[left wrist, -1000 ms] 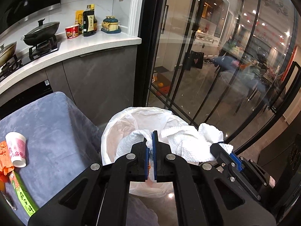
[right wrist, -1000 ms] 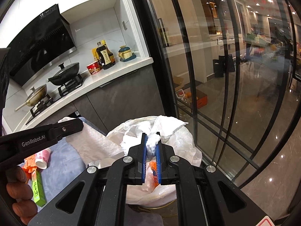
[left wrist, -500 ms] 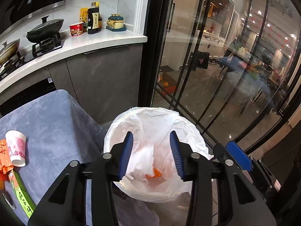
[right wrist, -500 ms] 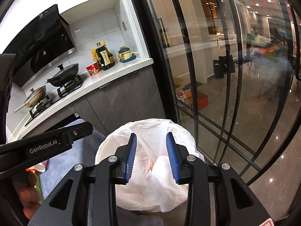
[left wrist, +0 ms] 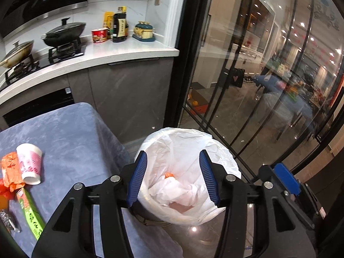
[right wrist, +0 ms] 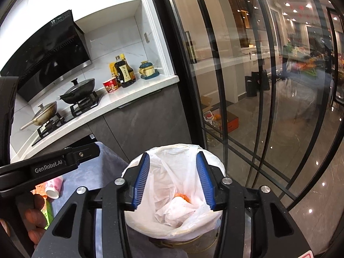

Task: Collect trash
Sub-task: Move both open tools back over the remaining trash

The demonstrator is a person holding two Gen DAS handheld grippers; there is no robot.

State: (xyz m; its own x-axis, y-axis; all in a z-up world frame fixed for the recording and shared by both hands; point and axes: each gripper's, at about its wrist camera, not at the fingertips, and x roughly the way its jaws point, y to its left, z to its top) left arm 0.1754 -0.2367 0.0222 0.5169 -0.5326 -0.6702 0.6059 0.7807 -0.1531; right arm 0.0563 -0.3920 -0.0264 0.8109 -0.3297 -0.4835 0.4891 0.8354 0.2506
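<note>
Both grippers hang over the bin, jaws just opened and nothing between them: the left gripper (left wrist: 173,177) and the right gripper (right wrist: 173,180). White paper (right wrist: 178,209) lies inside the bin's bag (left wrist: 189,148). On the table (left wrist: 71,133) beside it lie a cup (left wrist: 30,163) and wrappers (left wrist: 10,169).

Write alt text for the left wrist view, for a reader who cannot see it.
The left gripper, its fingers just opened with nothing between them, hangs over a trash bin lined with a white bag holding crumpled white paper. To the left, a blue-clothed table carries a tipped paper cup, orange wrappers and a green packet.
</note>
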